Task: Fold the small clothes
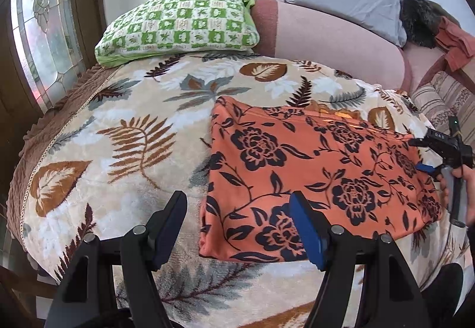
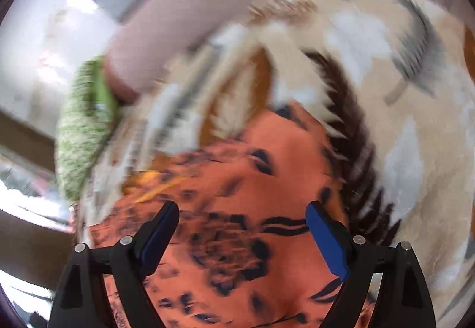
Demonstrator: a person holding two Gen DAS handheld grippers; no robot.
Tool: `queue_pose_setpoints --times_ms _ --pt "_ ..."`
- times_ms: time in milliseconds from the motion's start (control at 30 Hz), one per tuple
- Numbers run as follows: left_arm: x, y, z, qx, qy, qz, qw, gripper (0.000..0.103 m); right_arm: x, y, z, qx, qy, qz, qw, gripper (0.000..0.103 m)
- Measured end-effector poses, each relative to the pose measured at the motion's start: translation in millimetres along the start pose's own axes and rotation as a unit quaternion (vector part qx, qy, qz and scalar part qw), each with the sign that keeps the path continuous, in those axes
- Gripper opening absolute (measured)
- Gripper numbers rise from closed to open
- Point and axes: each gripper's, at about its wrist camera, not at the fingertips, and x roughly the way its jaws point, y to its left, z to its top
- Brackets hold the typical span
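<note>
Looking along my left gripper (image 1: 237, 227), I see its jaws spread wide and empty over the near left edge of the orange floral garment (image 1: 311, 173), which lies flat, seemingly folded, on the leaf-patterned blanket (image 1: 118, 126). My right gripper (image 1: 445, 156) hangs at its right edge. In the blurred right view, my jaws also gape empty above the cloth. I judge another fold comes next: both must pinch an edge.

home bedroom | leaf-print blanket (image 1: 124, 132) on bed | green pillow (image 1: 181, 19) | stained-glass window (image 1: 44, 40)
</note>
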Motion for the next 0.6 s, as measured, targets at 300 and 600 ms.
queue_pose_setpoints --times_ms 300,600 --pt "-16 -14 -3 0.015 -0.009 -0.009 0.9998 0.072 -61 32 -28 -0.048 -0.043 0.04 0.997 0.089" --pt "-17 -15 5 -0.011 0.009 -0.028 0.9995 0.072 -65 26 -30 -0.024 -0.035 0.05 0.998 0.089"
